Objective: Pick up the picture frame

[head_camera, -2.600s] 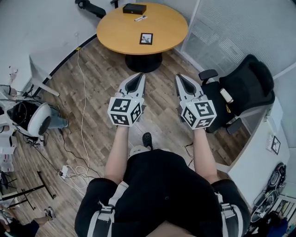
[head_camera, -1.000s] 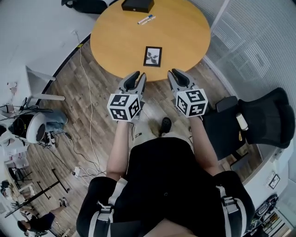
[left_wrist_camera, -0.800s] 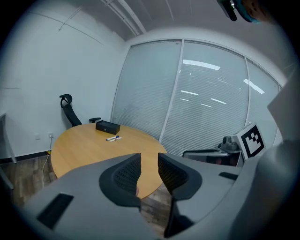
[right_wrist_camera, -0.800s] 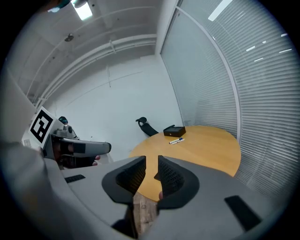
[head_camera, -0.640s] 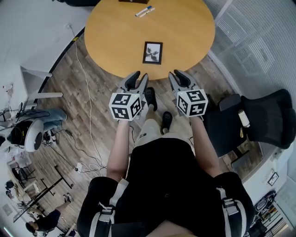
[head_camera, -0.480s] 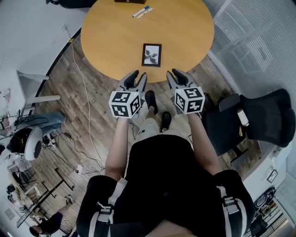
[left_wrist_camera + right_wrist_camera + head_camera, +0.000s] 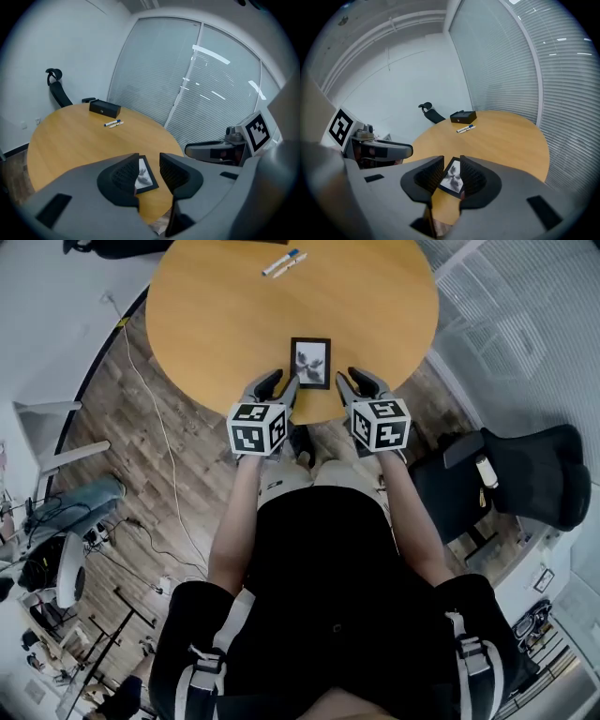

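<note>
While their ribbed jaws have just been opening wide, empty, left gripper (image 7: 275,383) and right gripper (image 7: 353,382) flanking flat black picture frame (image 7: 310,363), round wooden table (image 7: 211,315)

Both arms (image 7: 234,517) outstretched, left hand-held gripper (image 7: 274,386) and right hand-held gripper (image 7: 355,383) tilt downward (jaws just opened, empty)

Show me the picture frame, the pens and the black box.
picture frame (image 7: 310,363), head view, middle of its photo.
pens (image 7: 282,262), head view, midway along the pair.
black box (image 7: 105,108), left gripper view, its long front side.
</note>
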A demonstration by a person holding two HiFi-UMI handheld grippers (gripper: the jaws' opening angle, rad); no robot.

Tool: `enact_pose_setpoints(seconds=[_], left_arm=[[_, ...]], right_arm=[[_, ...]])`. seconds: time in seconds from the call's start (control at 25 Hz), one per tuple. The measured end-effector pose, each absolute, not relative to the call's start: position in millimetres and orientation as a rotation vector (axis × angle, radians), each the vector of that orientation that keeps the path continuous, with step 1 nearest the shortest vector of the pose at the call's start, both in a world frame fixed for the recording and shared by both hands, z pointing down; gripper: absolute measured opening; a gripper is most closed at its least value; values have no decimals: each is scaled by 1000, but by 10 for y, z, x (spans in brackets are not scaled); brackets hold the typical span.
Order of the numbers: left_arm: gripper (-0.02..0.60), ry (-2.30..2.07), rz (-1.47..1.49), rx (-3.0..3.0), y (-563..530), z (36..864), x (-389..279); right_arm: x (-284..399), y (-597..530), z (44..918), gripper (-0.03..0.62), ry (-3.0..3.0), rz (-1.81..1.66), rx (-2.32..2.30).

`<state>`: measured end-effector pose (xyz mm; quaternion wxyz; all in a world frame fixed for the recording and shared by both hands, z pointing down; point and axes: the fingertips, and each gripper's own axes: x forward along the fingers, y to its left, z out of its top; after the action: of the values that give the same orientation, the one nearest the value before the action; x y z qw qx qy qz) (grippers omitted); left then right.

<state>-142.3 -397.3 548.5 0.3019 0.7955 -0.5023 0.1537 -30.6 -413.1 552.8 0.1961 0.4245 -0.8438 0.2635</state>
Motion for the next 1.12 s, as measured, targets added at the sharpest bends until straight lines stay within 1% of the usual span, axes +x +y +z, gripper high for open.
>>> enact_pose_setpoints(seconds=[0.2,0.44,0.8,1.12], left_arm=[[146,-1253,449,2082,-4235,5875,-1499],[146,-1195,512,2013,-4434,6336,-1443],[146,-1170,557,1889,-4659,7019,-1462],[146,-1152,582,1837,-4752,7393,-1466]], right_arm=[[-418,-4325,5819,121,-2283,785,1222],[-433,-4522,6177,126,-2218,862,1215],[-430,-4738,6993,129,-2098,995,1204],[-516,-4772,7414,132,-2021,1039,1192]])
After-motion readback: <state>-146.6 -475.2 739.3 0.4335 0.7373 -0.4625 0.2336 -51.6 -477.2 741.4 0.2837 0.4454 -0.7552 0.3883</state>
